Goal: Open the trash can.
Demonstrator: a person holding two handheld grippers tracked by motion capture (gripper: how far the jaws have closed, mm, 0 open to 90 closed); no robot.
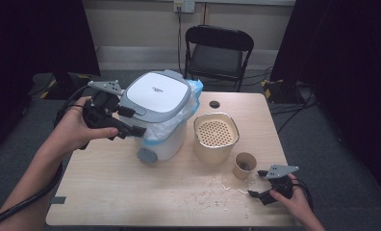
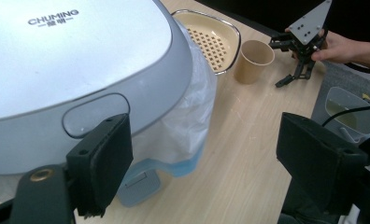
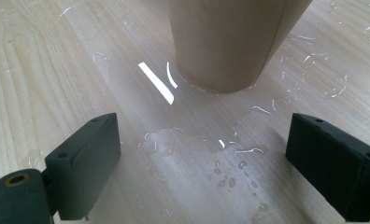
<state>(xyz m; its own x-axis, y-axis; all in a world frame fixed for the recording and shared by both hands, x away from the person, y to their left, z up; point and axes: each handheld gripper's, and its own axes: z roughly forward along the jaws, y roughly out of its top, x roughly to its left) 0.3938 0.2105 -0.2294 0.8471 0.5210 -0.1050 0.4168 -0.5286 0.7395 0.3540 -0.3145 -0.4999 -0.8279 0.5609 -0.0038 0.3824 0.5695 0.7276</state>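
A white bin with a grey and white lid [image 1: 155,94] and a plastic bag liner [image 2: 192,116] stands on the wooden table [image 1: 111,187]. My left gripper [image 1: 128,131] hovers at the lid's front left edge, jaws open around nothing; in the left gripper view [image 2: 211,154] one jaw lies just below the lid's grey push button [image 2: 96,114]. A beige strainer basket [image 1: 216,134] sits right of the bin, with a paper cup [image 1: 245,165] beside it. My right gripper [image 1: 256,184] rests low and open in front of the cup [image 3: 230,42], apart from it.
Spilled water [image 3: 211,144] and droplets [image 1: 217,190] lie on the table between the cup and the front edge. A grey pedal [image 1: 146,155] juts from the bin's base. A black folding chair [image 1: 218,48] stands behind the table. A small dark hole [image 1: 214,104] marks the far side.
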